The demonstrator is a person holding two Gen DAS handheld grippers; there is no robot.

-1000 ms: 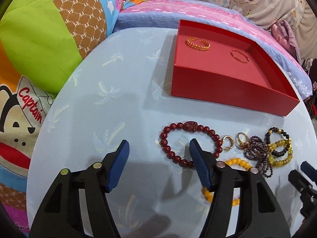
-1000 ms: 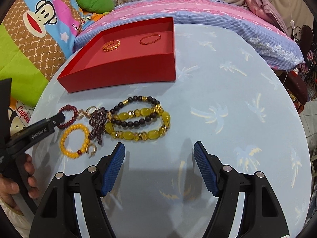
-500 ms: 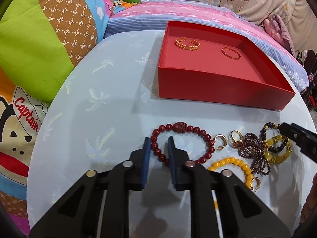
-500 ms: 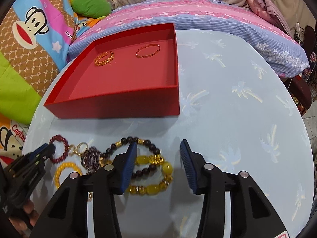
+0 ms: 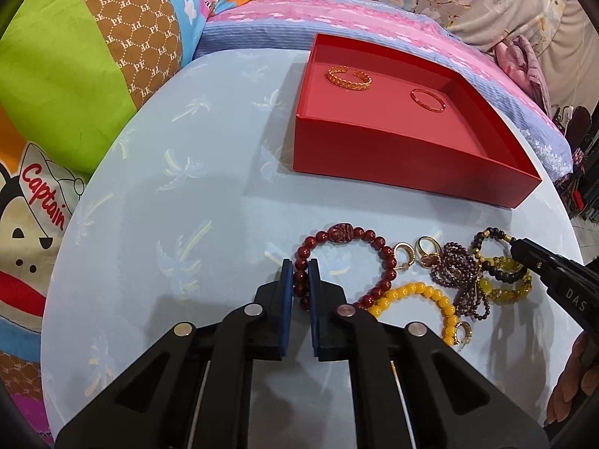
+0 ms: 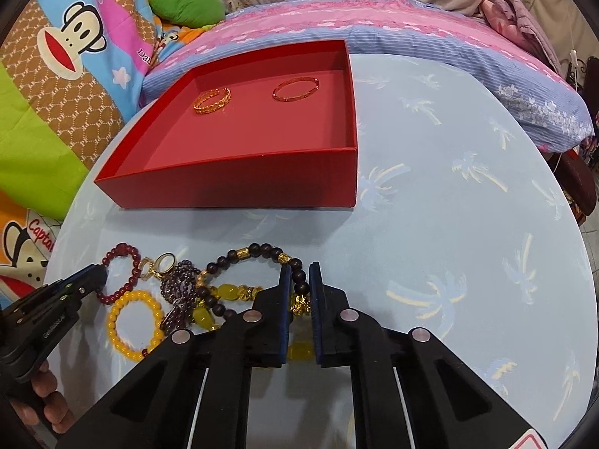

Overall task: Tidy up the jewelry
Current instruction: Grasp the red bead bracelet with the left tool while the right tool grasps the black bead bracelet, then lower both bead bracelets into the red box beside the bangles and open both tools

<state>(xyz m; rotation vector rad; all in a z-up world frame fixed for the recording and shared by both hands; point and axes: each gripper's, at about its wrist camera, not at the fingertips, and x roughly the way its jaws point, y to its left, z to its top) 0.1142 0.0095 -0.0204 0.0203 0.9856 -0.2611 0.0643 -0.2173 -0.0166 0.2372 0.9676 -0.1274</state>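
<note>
My left gripper is shut on the dark red bead bracelet, which lies on the table. My right gripper is shut on the black-and-gold bead bracelet, beside a yellow-stone bracelet. A yellow bead bracelet, a purple bead strand and gold rings lie between them. The red tray stands behind, holding a gold cuff and a thin gold bangle.
The round table has a light blue palm-print cloth. Cartoon-print cushions rise at the left, and a pink-and-blue striped pillow lies behind the tray. The table's right half holds nothing but cloth.
Both grippers went from wide open to shut. The left one closed on the dark red bracelet; the right one moved forward and closed on the black-and-gold bracelet.
</note>
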